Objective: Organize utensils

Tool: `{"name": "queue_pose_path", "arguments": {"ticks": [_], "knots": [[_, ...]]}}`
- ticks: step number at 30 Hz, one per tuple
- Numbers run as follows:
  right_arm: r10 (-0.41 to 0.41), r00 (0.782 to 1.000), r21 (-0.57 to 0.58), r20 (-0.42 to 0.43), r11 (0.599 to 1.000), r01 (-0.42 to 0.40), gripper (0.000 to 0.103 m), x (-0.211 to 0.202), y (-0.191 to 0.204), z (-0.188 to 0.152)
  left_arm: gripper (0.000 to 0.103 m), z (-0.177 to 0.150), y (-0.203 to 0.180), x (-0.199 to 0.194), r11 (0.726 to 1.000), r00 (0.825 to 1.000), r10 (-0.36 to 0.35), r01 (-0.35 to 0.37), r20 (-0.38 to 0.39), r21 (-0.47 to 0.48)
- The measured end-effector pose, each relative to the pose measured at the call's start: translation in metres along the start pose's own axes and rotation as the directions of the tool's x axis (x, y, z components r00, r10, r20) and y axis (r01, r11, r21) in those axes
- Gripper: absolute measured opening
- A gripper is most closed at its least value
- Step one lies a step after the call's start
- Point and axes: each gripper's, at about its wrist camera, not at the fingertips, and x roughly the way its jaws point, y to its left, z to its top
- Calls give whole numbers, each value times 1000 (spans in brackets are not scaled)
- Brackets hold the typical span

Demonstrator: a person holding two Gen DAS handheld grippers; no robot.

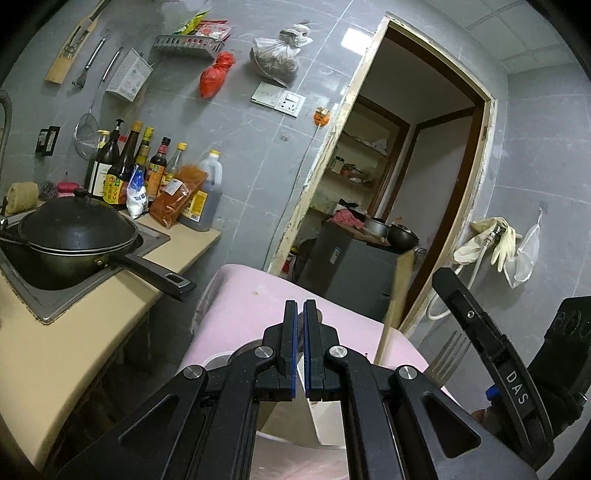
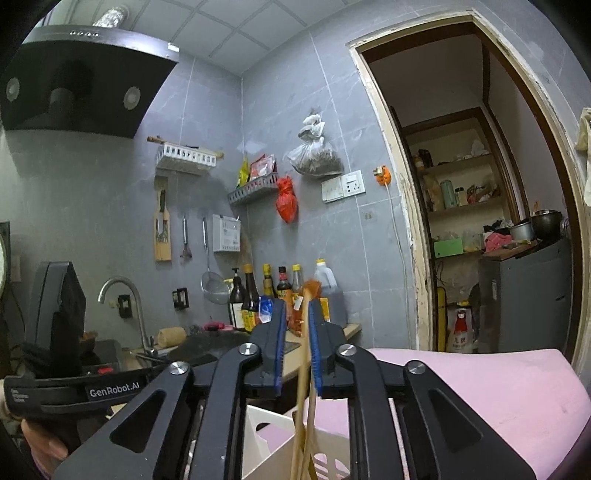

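A home kitchen: range hood (image 2: 85,79), sink tap (image 2: 122,295), lidded wok (image 1: 77,232), sauce bottles (image 1: 147,166) on the counter (image 1: 55,350).

Grey tile walls (image 2: 332,110) w/ white lines. White square ceiling (image 2: 229,33) up top. A big black hood (image 2: 74,81) hangs at the left. Open doorway (image 1: 424,166) w/ chipped pale frame – shelves (image 2: 461,184) full of stuff inside, plus a grey cabinet (image 2: 524,291). Tan counter (image 1: 55,332) w/ a metal sink (image 1: 48,306) & curved tap (image 2: 122,295). White wall socket (image 2: 343,188) – light is dim.
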Motion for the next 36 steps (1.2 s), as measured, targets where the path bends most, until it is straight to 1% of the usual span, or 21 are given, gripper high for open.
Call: {"name": "queue_pose_path", "arguments": {"ticks": [1, 4, 6, 7, 8, 10, 11, 12, 14, 15, 16, 19, 21, 22, 24, 27, 29, 32, 34, 35, 36], "knots": [[1, 1000, 1, -3, 1000, -1, 22, -1, -2, 0, 1, 0, -1, -1, 1000, 1000, 0, 0, 0, 5], [-1, 1000, 2, -12, 1000, 1, 25, -6, -2, 6, 2, 3, -5, -5, 1000, 1000, 2, -2, -1, 17], [-8, 1000, 1, -20, 1000, 8, 34, -12, -2, 11, 4, 6, -5, -8, 1000, 1000, -4, 4, -16, 24], [-10, 1000, 1, -24, 1000, 10, 47, -15, -3, 12, 5, 7, -5, -10, 1000, 1000, -7, 7, -27, 28], [-11, 1000, 2, -29, 1000, 11, 52, -19, -4, 14, 8, 8, -5, -12, 999, 999, -8, 9, -38, 37], [-8, 999, -1, -40, 1000, 8, 56, -28, -5, 17, 19, 8, -3, -18, 999, 999, 0, 2, -50, 48], [-10, 999, -6, -50, 1000, 10, 63, -32, -6, 17, 29, 7, -1, -21, 999, 998, 0, 3, -58, 51], [-10, 998, -9, -58, 1000, 10, 66, -35, -6, 17, 36, 6, 1, -24, 999, 998, 2, 1, -69, 49], [-9, 997, -14, -75, 1000, 8, 74, -44, -9, 16, 37, 2, 5, -30, 999, 995, 20, -16, -97, 50], [-9, 996, -20, -90, 1000, 7, 76, -49, -10, 14, 37, -1, 7, -33, 998, 992, 42, -36, -117, 58], [-11, 995, -25, -102, 1000, 9, 80, -53, -10, 12, 37, -6, 9, -36, 994, 986, 87, -77, -144, 74], [-8, 992, -30, -128, 1000, 4, 88, -68, -13, 5, 37, -24, 18, -43, 986, 968, 155, -138, -196, 97], [-7, 990, -36, -140, 999, 2, 95, -77, -15, 0, 37, -41, 29, -45, 977, 945, 209, -188, -252, 102], [-4, 989, -35, -147, 999, -1, 99, -81, -16, -2, 37, -48, 34, -44, 974, 935, 222, -203, -275, 97], [0, 986, -30, -165, 1000, -5, 101, -90, -18, -7, 37, -62, 49, -38, 971, 912, 239, -233, -332, 58], [-9, 981, -21, -196, 1000, 5, 102, -100, -21, -15, 37, -74, 68, -25, 969, 885, 221, -247, -409, -11], [-18, 975, -8, -223, 1000, 16, 103, -105, -23, -20, 37, -80, 77, -16, 966, 869, 213, -256, -448, -38], [-39, 966, -1, -257, 999, 40, 103, -116, -30, -25, 37, -88, 93, -5, 963, 842, 174, -254, -510, -90], [-64, 955, 0, -289, 998, 67, 103, -125, -37, -29, 37, -92, 101, -1, 959, 830, 153, -256, -536, -123], [-70, 950, 3, -305, 997, 74, 103, -128, -40, -30, 36, -94, 106, 0, 955, 827, 142, -259, -545, -144], [-84, 939, 6, -333, 996, 91, 103, -131, -45, -33, 35, -94, 110, 1, 953, 825, 132, -259, -549, -160]]}}
